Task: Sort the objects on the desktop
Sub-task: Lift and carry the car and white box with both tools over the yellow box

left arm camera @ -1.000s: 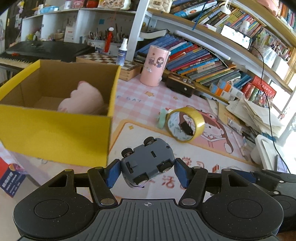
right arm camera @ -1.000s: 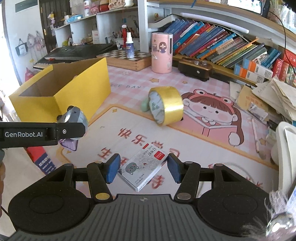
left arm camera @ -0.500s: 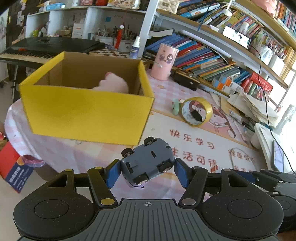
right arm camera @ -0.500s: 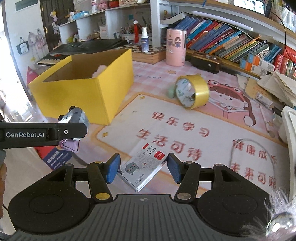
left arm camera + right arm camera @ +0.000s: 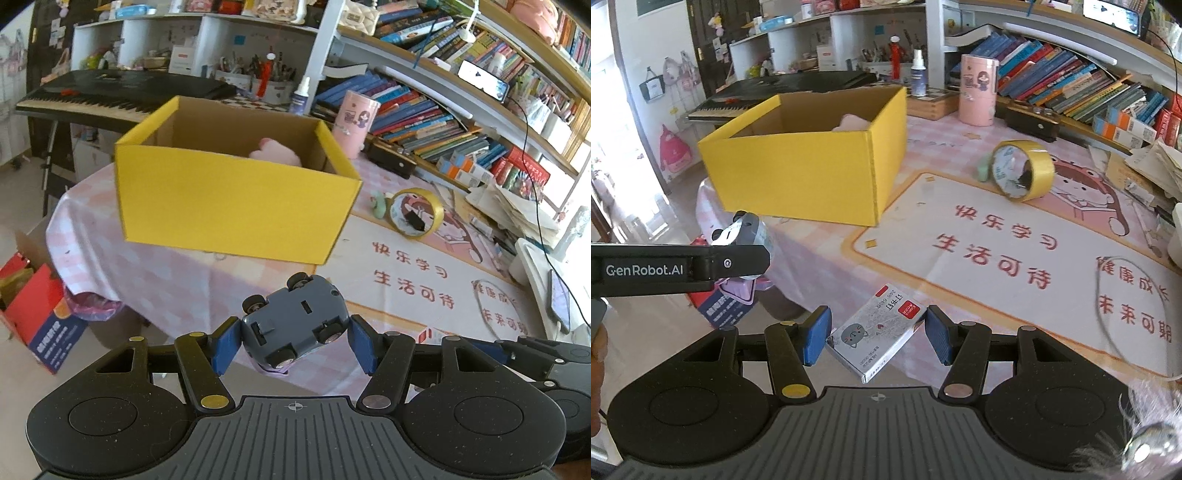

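My left gripper (image 5: 293,345) is shut on a grey-blue toy car (image 5: 295,323), held upside down in the air near the table's front edge, short of the yellow cardboard box (image 5: 229,206). A pink plush toy (image 5: 275,153) lies inside the box. My right gripper (image 5: 877,338) is shut on a small white staples box (image 5: 875,332) with a cat picture, held above the table's front edge. The left gripper (image 5: 679,264) with the car (image 5: 746,230) shows at the left of the right wrist view. The yellow box (image 5: 812,173) stands beyond.
A yellow tape roll (image 5: 415,214) and a small green item (image 5: 378,205) lie on the pink mat (image 5: 1015,236). A pink cylinder (image 5: 356,123), a wooden box, books and paper stacks line the back and right. A red carton (image 5: 37,314) sits on the floor.
Both grippers have pulled back and up from the table with their objects still held. The yellow box and tape roll now look farther away.
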